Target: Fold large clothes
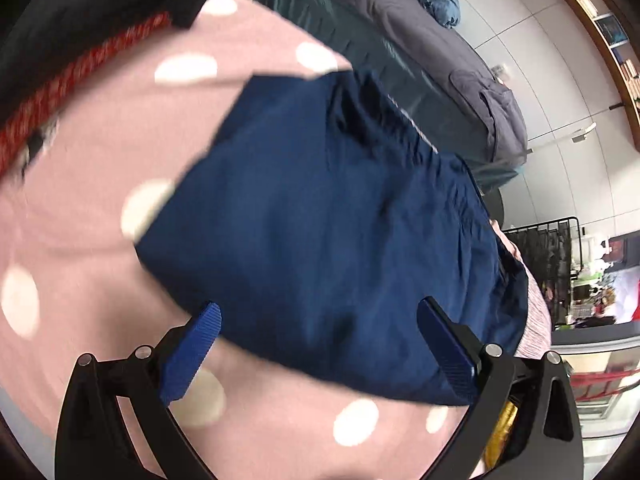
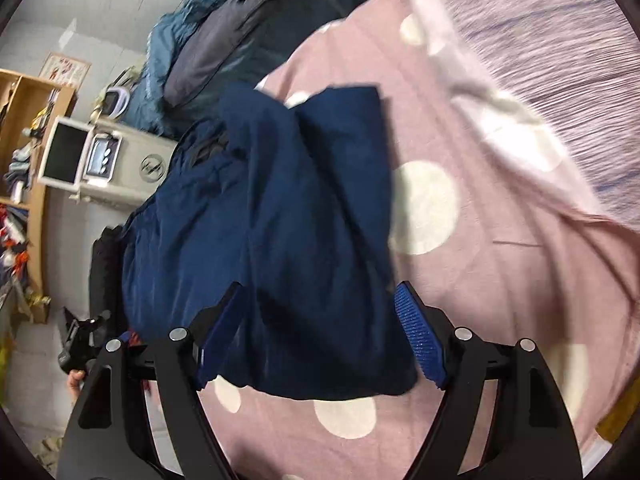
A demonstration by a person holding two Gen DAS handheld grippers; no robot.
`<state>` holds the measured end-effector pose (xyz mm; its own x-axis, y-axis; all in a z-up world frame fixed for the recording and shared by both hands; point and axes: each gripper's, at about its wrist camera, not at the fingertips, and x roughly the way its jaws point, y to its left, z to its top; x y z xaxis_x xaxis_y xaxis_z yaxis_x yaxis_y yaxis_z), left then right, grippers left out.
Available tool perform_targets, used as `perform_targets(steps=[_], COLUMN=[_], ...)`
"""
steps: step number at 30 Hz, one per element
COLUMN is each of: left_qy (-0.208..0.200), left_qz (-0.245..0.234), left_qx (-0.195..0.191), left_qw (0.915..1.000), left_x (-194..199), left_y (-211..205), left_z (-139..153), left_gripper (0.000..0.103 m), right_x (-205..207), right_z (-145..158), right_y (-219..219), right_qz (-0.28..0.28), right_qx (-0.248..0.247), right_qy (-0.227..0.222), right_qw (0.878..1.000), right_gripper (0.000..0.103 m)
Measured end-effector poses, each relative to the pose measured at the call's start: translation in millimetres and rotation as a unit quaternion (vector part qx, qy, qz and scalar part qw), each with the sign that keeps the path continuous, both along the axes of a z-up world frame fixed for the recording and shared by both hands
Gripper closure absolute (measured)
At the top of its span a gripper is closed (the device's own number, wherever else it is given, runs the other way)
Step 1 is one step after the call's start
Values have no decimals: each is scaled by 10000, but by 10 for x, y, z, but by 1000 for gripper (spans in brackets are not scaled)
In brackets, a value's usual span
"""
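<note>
A navy blue garment (image 1: 332, 224) lies folded on a pink blanket with white dots (image 1: 92, 200). It also shows in the right wrist view (image 2: 288, 216), with its near edge between the fingers. My left gripper (image 1: 320, 328) is open, its blue pads on either side of the garment's near edge, not pinching it. My right gripper (image 2: 320, 320) is open too, its pads spread around the garment's near corner. The pink blanket (image 2: 500, 240) fills the right of that view.
A second bed with dark grey and teal bedding (image 1: 420, 48) stands behind. A wooden shelf (image 2: 28, 160) and a white appliance (image 2: 80, 156) are at the left in the right wrist view. A black rack (image 1: 552, 248) and clutter stand at the right in the left wrist view.
</note>
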<state>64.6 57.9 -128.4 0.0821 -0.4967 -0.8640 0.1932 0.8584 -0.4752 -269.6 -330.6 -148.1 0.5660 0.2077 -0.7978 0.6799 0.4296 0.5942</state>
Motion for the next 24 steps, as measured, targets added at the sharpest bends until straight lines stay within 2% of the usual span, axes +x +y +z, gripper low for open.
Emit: perform_targets(steps=[3, 6, 11, 14, 16, 20, 24], left_qy=[97, 67, 40, 48, 18, -106, -251], left_qz=[55, 49, 153, 180, 110, -80, -433], left_qx=[-21, 77, 230, 326, 344, 313, 334], left_qw=[9999, 9999, 9996, 9993, 9993, 9994, 9982], left_x=[-147, -267, -346, -329, -284, -83, 247], left_y=[37, 114, 330, 389, 382, 274, 106], left_z=[-42, -26, 8, 10, 30, 85, 137], left_gripper=[7, 7, 7, 7, 7, 6, 6], right_x=[117, 183, 378, 534, 541, 496, 496], right_z=[-198, -380, -530, -673, -708, -742, -743], right_y=[-61, -177, -262, -260, -257, -267, -277], right_qz=[171, 216, 412, 479, 431, 333, 294], right_qx=[36, 365, 590, 712, 731, 812, 821], right_qy=[149, -11, -396, -259, -313, -442, -306], right_qw=[9997, 9991, 9966, 9960, 9959, 9952, 9957], right_gripper=[26, 20, 19, 17, 14, 15, 15])
